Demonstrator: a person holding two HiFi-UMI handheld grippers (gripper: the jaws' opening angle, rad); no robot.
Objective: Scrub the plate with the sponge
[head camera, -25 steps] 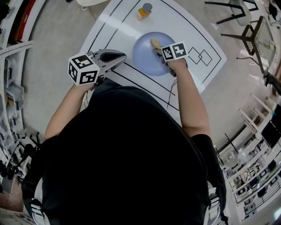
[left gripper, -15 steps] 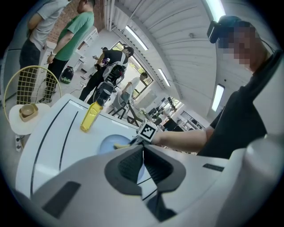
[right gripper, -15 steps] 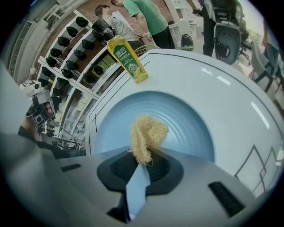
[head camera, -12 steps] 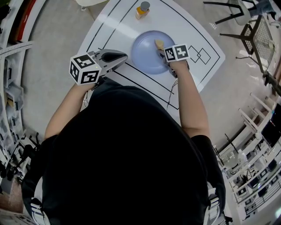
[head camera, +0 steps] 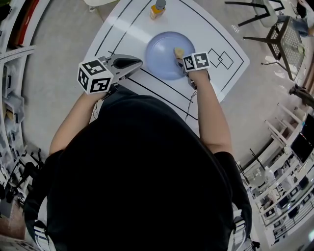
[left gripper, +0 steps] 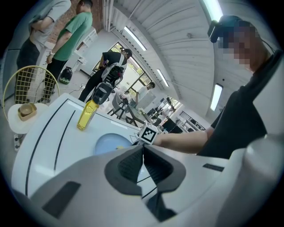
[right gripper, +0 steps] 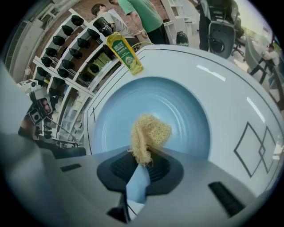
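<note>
A pale blue plate (head camera: 164, 55) (right gripper: 177, 115) (left gripper: 108, 144) lies on the white table (head camera: 132, 29). My right gripper (head camera: 180, 58) (right gripper: 143, 156) is shut on a tan fibrous sponge (head camera: 178, 52) (right gripper: 148, 133), which rests on the right half of the plate. My left gripper (head camera: 132, 63) (left gripper: 143, 153) hovers to the plate's left, over the table's near edge, with its jaws shut and nothing between them.
A yellow bottle with a grey cap (head camera: 157, 8) (right gripper: 125, 53) (left gripper: 87, 113) stands at the table's far side, beyond the plate. Black lines and two diamond outlines (head camera: 221, 59) mark the tabletop. Chairs (head camera: 274, 34), shelving (right gripper: 75, 48) and several people (left gripper: 66, 40) surround the table.
The sponge in my right gripper has slid from the plate's middle towards its right side. The left gripper has stayed where it was.
</note>
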